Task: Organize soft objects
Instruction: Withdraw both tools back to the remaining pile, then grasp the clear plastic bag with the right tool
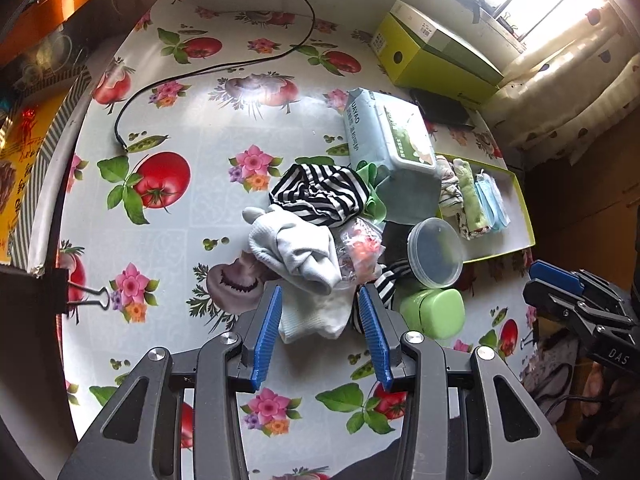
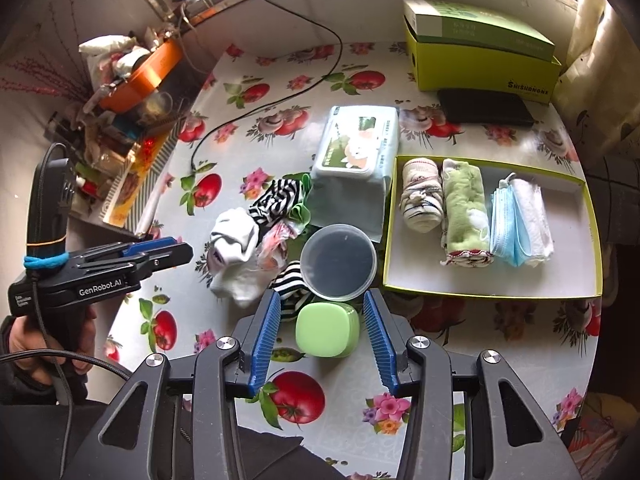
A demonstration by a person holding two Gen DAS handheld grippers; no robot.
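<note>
A pile of soft things lies mid-table: a white sock (image 1: 296, 252) (image 2: 236, 248), a black-and-white striped cloth (image 1: 320, 192) (image 2: 276, 200), a pink-patterned piece (image 1: 358, 246) and a green cloth under the pack of wipes (image 1: 388, 148) (image 2: 356, 148). My left gripper (image 1: 320, 300) is open, its blue fingers on either side of the sock's near end. My right gripper (image 2: 318, 300) is open around a green soap-like box (image 2: 326, 330). The yellow-green tray (image 2: 492, 292) holds rolled cloths (image 2: 464, 216), a rolled sock, face masks and a white towel.
A clear round lid-topped container (image 2: 338, 262) (image 1: 434, 252) stands beside the pile. A green carton (image 2: 480, 52) and a black wallet (image 2: 484, 106) lie at the back. A black cable (image 1: 224, 64) runs across the tablecloth. Clutter sits off the left table edge.
</note>
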